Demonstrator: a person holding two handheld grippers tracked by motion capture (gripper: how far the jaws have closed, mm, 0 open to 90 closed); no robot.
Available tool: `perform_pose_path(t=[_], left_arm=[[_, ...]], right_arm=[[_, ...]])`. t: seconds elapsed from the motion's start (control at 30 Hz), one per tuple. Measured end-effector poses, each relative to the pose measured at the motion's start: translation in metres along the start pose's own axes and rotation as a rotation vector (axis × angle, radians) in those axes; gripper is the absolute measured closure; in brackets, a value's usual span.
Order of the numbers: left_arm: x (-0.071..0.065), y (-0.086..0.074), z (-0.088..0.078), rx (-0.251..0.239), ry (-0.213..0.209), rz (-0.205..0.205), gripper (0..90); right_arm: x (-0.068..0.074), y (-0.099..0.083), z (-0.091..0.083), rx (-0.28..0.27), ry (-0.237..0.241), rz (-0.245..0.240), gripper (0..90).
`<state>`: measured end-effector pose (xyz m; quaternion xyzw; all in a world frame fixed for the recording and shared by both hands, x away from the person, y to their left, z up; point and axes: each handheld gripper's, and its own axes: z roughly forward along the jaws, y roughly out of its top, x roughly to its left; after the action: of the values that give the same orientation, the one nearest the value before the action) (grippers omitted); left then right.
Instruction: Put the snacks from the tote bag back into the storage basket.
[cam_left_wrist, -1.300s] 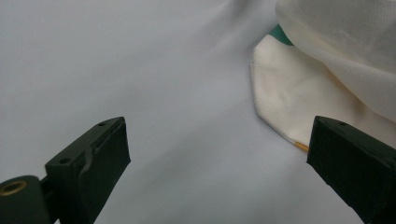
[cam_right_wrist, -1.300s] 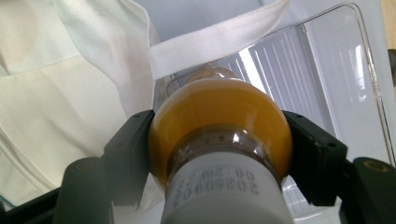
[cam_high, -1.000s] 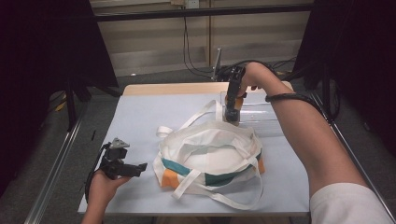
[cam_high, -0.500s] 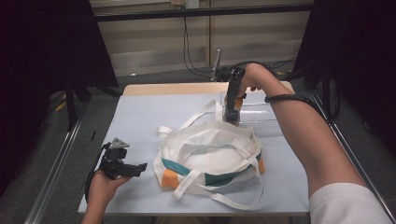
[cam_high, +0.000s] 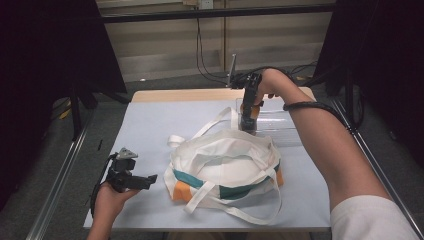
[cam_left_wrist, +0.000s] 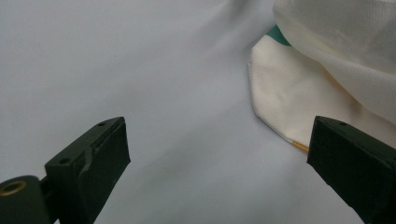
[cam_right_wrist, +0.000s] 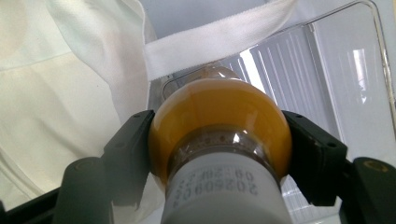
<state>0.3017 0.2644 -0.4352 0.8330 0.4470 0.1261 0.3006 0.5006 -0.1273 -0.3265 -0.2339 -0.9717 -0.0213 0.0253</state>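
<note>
1. One bottle of orange drink (cam_right_wrist: 219, 116) hangs over the clear tray (cam_high: 280, 131), clamped at its shoulder by the right gripper (cam_high: 248, 117), which points straight down.
2. The left gripper (cam_high: 142, 181) rests level, jaws spread, holding nothing, beside one white tote bag (cam_high: 225, 160).

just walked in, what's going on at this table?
A person works at a table with a gripper in each hand. The right gripper is clamped on a bottle of orange drink, held over a clear plastic tray at the far side, just behind a white tote bag with teal and orange parts. One bag strap lies across the tray's edge. The left gripper rests open near the bag's left corner, holding nothing.
</note>
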Motion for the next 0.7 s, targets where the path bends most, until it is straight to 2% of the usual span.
perform_pose_path(t=[0.27, 0.47, 0.7], left_arm=[[0.0002, -0.0001, 0.0003, 0.003, 0.002, 0.008, 5.4], [0.0006, -0.0007, 0.0009, -0.008, 0.004, -0.001, 5.4], [0.0000, -0.0004, 0.0006, 0.000, 0.002, 0.000, 5.4]], right_arm=[[0.0005, -0.0003, 0.0039, -0.001, 0.001, -0.006, 30.5], [0.0001, -0.0010, 0.0057, 0.002, -0.001, -0.009, 30.5], [0.0015, -0.0011, 0.0073, 0.000, -0.007, -0.035, 30.5]])
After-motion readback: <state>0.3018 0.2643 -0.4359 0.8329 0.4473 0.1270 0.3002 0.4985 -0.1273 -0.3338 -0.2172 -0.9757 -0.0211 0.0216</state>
